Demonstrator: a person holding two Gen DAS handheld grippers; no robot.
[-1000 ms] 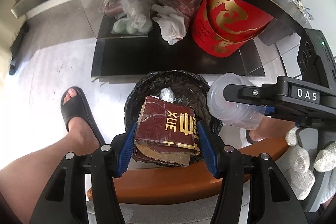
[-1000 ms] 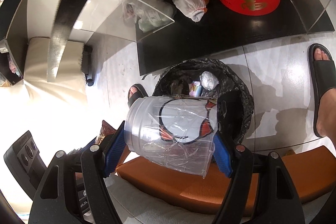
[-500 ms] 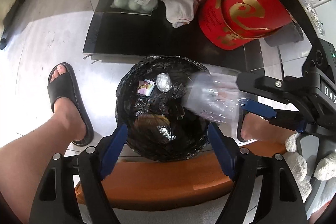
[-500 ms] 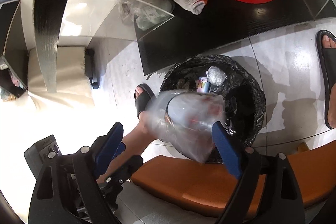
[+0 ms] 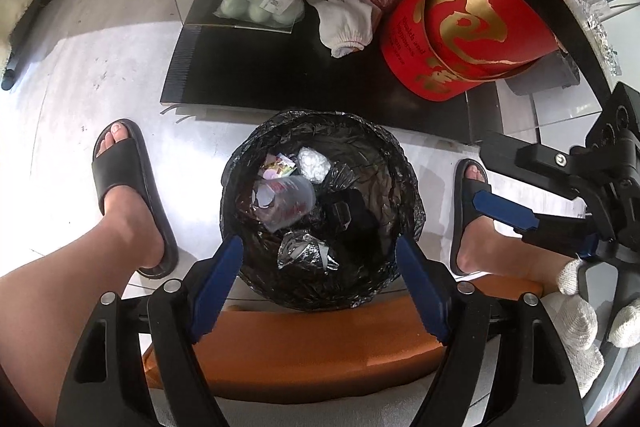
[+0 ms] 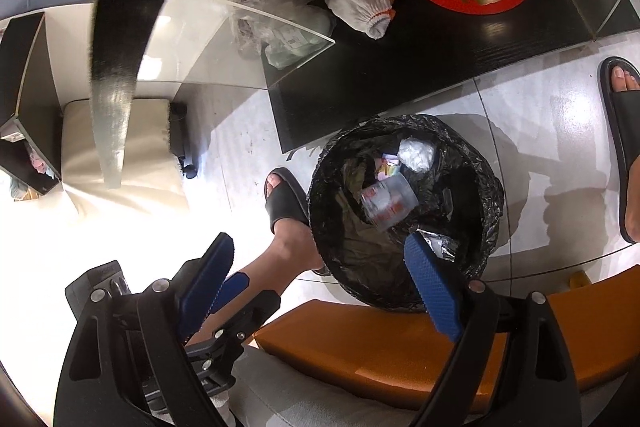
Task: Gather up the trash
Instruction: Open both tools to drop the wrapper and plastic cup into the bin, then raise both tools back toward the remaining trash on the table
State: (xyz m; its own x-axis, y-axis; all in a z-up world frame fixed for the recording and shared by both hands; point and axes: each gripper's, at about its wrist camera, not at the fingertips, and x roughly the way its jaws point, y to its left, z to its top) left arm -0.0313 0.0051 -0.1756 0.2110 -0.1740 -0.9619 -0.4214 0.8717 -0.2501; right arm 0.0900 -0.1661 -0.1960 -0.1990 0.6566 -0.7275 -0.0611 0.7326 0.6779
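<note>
- Looking down past my left gripper, released, jaws wide and empty above the near rim of the trash bin
- I see the clear plastic cup lying on its side inside the bin, left of centre
- My right gripper is spread apart, holding nothing

Left gripper gapes empty above bin holding plastic cup
</note>
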